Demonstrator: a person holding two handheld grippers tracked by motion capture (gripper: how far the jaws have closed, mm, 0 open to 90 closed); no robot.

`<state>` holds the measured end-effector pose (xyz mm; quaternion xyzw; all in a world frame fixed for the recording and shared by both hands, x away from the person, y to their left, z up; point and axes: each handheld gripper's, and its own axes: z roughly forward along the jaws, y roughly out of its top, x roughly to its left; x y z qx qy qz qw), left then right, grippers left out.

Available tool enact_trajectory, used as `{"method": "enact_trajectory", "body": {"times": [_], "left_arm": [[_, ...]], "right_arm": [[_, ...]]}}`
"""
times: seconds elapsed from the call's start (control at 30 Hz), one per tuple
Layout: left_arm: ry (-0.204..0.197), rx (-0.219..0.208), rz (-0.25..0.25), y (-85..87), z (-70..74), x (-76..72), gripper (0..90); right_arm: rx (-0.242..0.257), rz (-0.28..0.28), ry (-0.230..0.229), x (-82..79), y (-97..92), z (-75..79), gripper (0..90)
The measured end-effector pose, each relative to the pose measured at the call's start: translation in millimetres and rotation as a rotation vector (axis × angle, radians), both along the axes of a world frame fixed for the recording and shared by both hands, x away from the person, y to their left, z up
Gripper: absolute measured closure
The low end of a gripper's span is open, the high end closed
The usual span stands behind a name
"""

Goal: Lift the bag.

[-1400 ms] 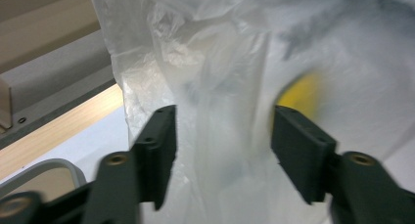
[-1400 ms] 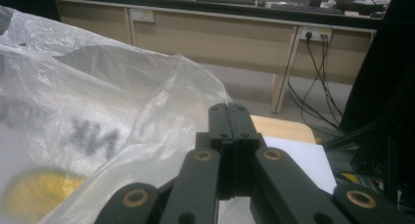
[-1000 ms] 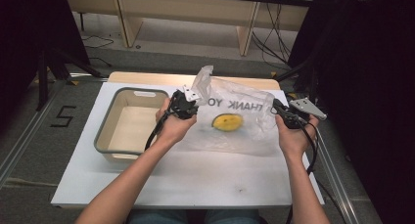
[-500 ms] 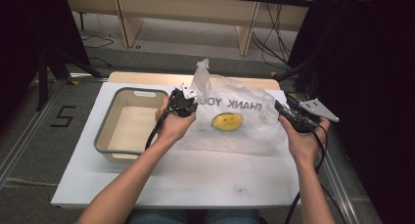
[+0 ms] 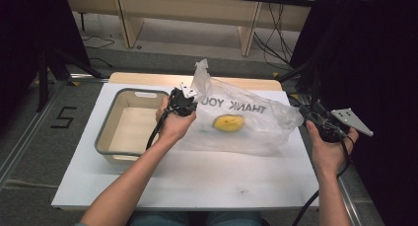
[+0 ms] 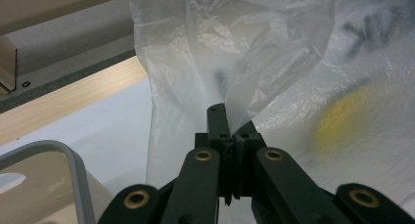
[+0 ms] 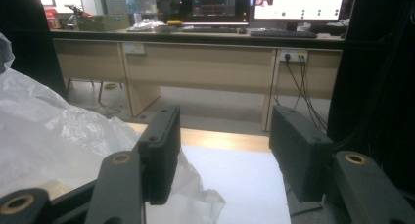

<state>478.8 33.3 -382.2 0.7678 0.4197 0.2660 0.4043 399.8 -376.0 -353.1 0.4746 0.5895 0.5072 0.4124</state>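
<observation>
Across the middle of the high view we see the white table (image 5: 197, 181), running from the lower left to the right edge; on it, right of centre, lies the clear plastic bag (image 5: 246, 122) printed with "THANK YOU" in dark letters, its body spread flat and one corner drawn up into a peak toward the upper centre of the frame; to the left of the bag, close beside it, sits the grey-rimmed tub (image 5: 106, 137), its pale inside showing nothing in it; inside the bag, near the centre of the frame, we make out a yellow round thing (image 5: 229, 122), blurred through the film, too soft for us to name further; our left gripper (image 5: 183, 98) sits just left of the bag's raised corner, and in the left gripper view its jaws are clenched on a gathered fold of the bag (image 6: 235, 62), the film fanning upward from the pinch; our right gripper (image 5: 315, 118) is at the right edge of the table, just beside the bag's right end; in the right gripper view its jaws have just been opening and stand released and apart, with the crumpled bag (image 7: 58, 145) lying at the lower left, beside the left-hand jaw and not pinched.
</observation>
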Motion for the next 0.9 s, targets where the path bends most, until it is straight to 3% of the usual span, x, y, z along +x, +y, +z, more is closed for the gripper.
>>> {"method": "enact_trajectory", "body": {"times": [0.1,0.3,0.37,0.5,0.6,0.7,0.8,0.9], "left_arm": [[0.003,0.001,0.001,-0.1,0.2,0.5,89.2],[0.011,0.002,0.009,1.3,-1.5,3.1,89.2],[0.013,0.000,0.012,2.3,-1.2,3.8,89.2],[0.015,-0.001,0.018,3.8,-1.8,4.8,89.2],[0.012,-0.001,0.019,4.0,-1.7,5.0,89.2],[0.007,0.002,0.018,3.3,-1.8,5.3,89.2],[0.006,0.003,0.014,1.8,-2.8,5.4,89.2],[0.001,0.000,0.014,1.1,-2.5,5.1,89.2]], "right_arm": [[-0.002,-0.002,0.001,0.9,-1.6,0.6,46.8],[0.062,-0.007,-0.047,0.2,-3.7,7.8,49.0],[0.050,0.005,-0.044,0.3,-2.5,11.6,48.9],[-0.007,0.011,0.025,3.4,-6.2,4.2,49.1],[-0.041,0.027,0.092,4.8,-11.7,-11.0,49.1],[-0.079,0.081,0.184,7.7,-11.7,-30.3,47.8],[-0.082,0.151,0.252,12.2,-6.6,-46.0,44.7],[-0.073,0.186,0.283,18.3,-2.2,-56.0,44.8]]}}
